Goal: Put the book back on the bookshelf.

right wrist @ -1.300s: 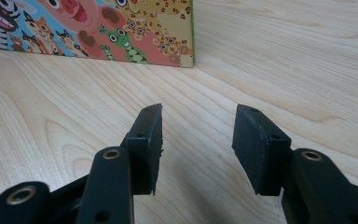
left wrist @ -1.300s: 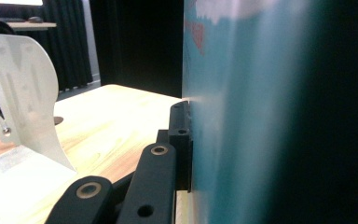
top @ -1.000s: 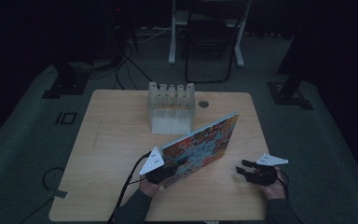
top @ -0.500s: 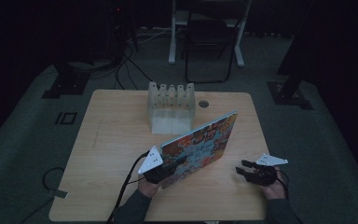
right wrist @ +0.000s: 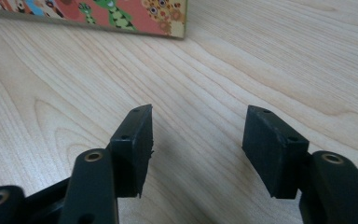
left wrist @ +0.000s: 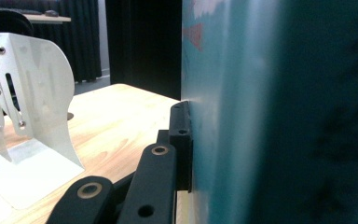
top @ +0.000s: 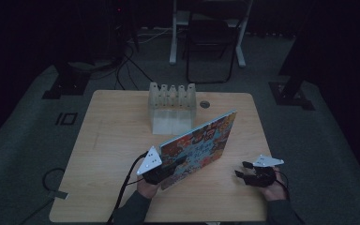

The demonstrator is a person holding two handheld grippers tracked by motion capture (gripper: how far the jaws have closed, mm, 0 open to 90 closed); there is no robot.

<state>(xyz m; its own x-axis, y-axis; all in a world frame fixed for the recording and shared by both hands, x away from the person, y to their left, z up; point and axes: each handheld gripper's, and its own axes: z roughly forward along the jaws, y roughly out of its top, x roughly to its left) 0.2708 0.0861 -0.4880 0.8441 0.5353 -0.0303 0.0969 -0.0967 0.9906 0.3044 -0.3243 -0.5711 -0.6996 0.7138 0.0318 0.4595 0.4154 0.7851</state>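
Observation:
A picture book (top: 201, 140) with a bright cartoon cover stands tilted on edge on the wooden table (top: 112, 126). My left gripper (top: 176, 164) is shut on its near lower corner. In the left gripper view one black pad presses on the teal cover (left wrist: 270, 116), and the book hides the other pad of the left gripper (left wrist: 189, 144). My right gripper (top: 241, 169) rests low over the table's right front, apart from the book. In the right gripper view the right gripper (right wrist: 196, 140) has just been opening, with bare wood between its pads. The book's bottom edge (right wrist: 98, 14) lies ahead of it.
A white slotted rack (top: 172, 110) stands at the back middle of the table, just behind the book, also in the left gripper view (left wrist: 32, 107). A cable hole (top: 204, 104) sits beside it. A chair (top: 211, 42), stand bases and cables are on the floor beyond.

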